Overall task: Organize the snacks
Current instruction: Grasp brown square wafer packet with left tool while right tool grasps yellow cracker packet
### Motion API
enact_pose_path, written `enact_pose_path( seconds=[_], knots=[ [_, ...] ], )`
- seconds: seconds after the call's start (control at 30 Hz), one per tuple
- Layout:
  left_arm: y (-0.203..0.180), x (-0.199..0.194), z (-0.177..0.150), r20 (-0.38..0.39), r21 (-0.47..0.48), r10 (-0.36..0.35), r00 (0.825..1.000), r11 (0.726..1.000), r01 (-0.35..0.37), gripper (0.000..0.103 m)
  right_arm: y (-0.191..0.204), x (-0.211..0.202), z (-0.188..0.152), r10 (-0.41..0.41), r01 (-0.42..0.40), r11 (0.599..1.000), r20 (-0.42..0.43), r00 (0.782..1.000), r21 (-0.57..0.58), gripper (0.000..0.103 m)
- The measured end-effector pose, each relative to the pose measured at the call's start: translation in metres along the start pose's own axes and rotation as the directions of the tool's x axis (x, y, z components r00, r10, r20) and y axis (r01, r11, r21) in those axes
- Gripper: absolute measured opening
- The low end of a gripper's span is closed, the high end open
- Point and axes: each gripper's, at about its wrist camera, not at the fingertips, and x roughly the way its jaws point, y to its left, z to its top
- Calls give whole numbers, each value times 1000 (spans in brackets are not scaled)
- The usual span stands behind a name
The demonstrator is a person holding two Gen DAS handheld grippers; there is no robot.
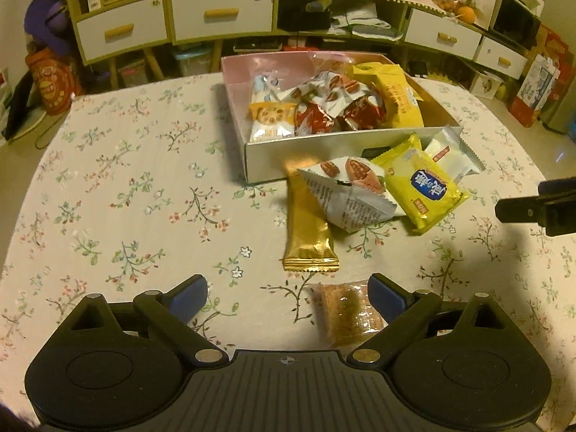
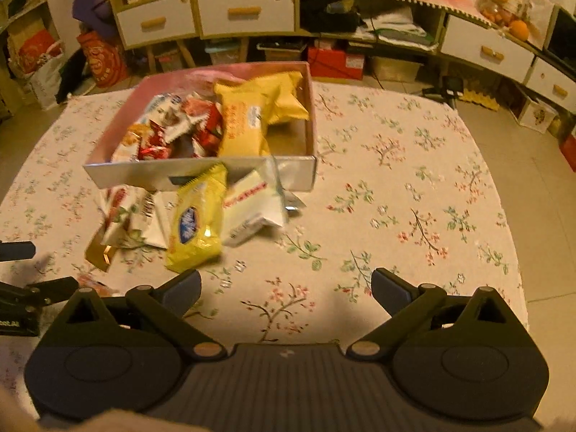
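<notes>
Left wrist view: the left claw (image 1: 286, 297) hangs wide open, tilted down over the floral-cloth desk (image 1: 126, 198), gripping nothing. A clear-wrapped cracker (image 1: 347, 315) lies between its fingers. Ahead lie a glossy gold bar (image 1: 306, 223), a crinkled nut pack (image 1: 351, 194) and a yellow pack (image 1: 423, 187) before the cardboard box (image 1: 306, 154) of snacks.

Right wrist view: the right claw (image 2: 286, 289) gapes empty over bare cloth. The yellow pack (image 2: 196, 219) lies just ahead; only here the white pack (image 2: 252, 203) shows fully.
</notes>
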Motion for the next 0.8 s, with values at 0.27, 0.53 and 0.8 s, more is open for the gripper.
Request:
enact_pose_path(
  seconds=[0.27,0.53,0.8],
  knots=[
    [-10,12,3,-40,-41,-76,996,996,75,87,-2,11,1,24,-23,998,-25,999,52,100],
    [-23,23,2,-105,-36,-84,991,996,81,48,23,4,8,73,-73,997,5,997,-26,92],
    [-18,23,3,-109,-38,-77,991,997,73,32,51,14,14,94,-91,985,14,995,-146,73]
  ],
)
